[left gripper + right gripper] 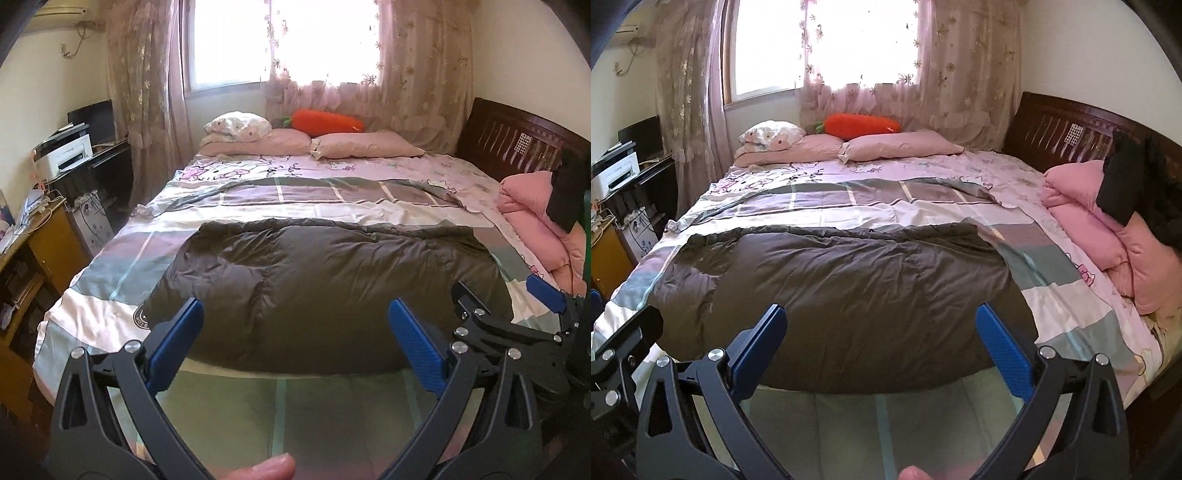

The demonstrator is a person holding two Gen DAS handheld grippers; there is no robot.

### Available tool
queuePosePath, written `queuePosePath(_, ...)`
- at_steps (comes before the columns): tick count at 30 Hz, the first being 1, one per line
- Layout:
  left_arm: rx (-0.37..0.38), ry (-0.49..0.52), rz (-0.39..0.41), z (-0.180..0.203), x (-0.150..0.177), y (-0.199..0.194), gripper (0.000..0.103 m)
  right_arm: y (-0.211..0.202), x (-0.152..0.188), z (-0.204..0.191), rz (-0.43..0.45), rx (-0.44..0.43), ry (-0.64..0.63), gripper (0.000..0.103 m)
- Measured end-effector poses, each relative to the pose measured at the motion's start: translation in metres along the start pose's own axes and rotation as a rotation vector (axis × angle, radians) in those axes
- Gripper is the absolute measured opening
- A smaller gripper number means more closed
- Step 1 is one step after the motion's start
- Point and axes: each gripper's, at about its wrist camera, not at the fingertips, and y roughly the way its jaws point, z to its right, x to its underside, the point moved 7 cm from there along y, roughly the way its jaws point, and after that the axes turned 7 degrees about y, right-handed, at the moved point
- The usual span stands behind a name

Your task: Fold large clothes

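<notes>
Coat (325,288) lies flat by the bed's (122,258) near edge, not picked up yet.
Left gripper (295,332) hangs wide open over the coat's left part; right gripper (881,336) is wide open too, more to the right. The puffy cloth could slip out if a claw grabs only the top layer.

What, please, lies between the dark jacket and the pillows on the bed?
In both views, between the dark jacket and the pillows, only the checked quilt and pink cartoon sheet.
</notes>
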Motion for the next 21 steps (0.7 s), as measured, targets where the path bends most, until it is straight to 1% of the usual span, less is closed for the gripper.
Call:
queuePosePath(2, -0.007, 0.0, -0.009, -0.0016, 0.0015, 0.0017, 0.101, 0.0011, -0.0001, -0.001, 0.0, -0.001, 0.001, 0.102)
queuePosePath(4, 0.005, -0.008, -0.02, -0.0019, 0.0026, 0.0035, 0.101, 0.0022, 0.0001, -0.0012, -0.003, -0.002, 0.003, 0.102)
queuePosePath(6, 0.002, -0.01, -0.025, -0.0025, 0.0034, 0.005, 0.101, 0.0026, -0.0001, -0.0014, -0.002, 0.002, 0.0, 0.102)
queuePosePath(12, 0.004, -0.01, -0.025, -0.0022, 0.0037, 0.0064, 0.101, -0.0002, 0.0001, -0.0017, 0.016, 0.029, -0.003, 0.102)
queuePosePath(21, 0.003, -0.005, -0.035, -0.0019, 0.0056, 0.0097, 0.101, -0.0011, 0.0036, -0.002, 0.013, 0.044, -0.002, 0.102)
